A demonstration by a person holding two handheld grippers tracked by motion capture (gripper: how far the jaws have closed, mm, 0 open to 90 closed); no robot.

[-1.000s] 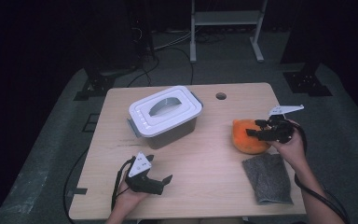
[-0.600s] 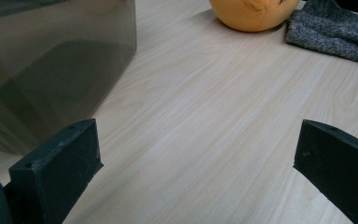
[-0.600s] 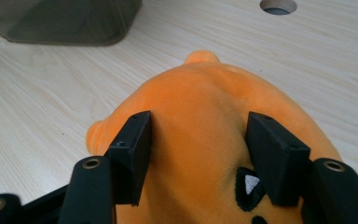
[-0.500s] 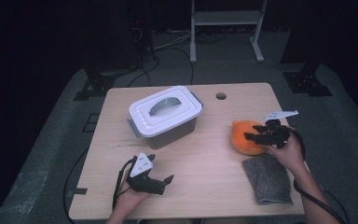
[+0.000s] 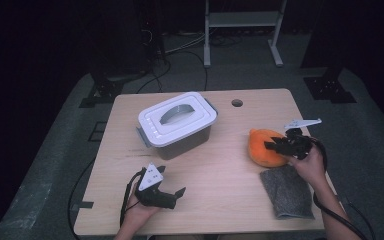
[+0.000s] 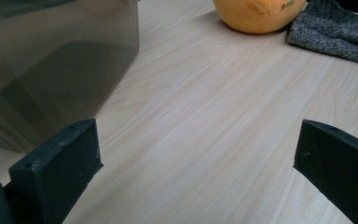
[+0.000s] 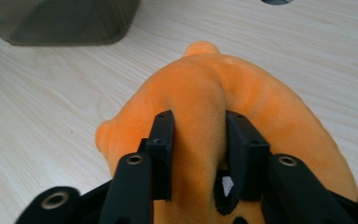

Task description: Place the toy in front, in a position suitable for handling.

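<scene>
An orange plush toy (image 5: 261,149) (image 7: 205,84) lies on the right side of the wooden table (image 5: 220,185). My right gripper (image 5: 276,146) (image 7: 199,133) reaches it from the right. Its jaws have just been closing and now pinch a fold of the plush between the pads. My left gripper (image 5: 178,194) (image 6: 196,144) rests near the table's front left, open, with bare wood between its jaws. In the left gripper view the toy (image 6: 256,14) sits far ahead.
A smoky plastic box with a white handled lid (image 5: 177,125) (image 6: 51,60) (image 7: 65,18) stands at the table's middle left. A grey knitted cloth (image 5: 287,192) (image 6: 335,28) lies in front of the toy. A round cable hole (image 5: 237,103) is near the far edge.
The right gripper's jaws have come together onto the orange plush toy, and the hand has edged slightly toward it. The left gripper has stayed put.
</scene>
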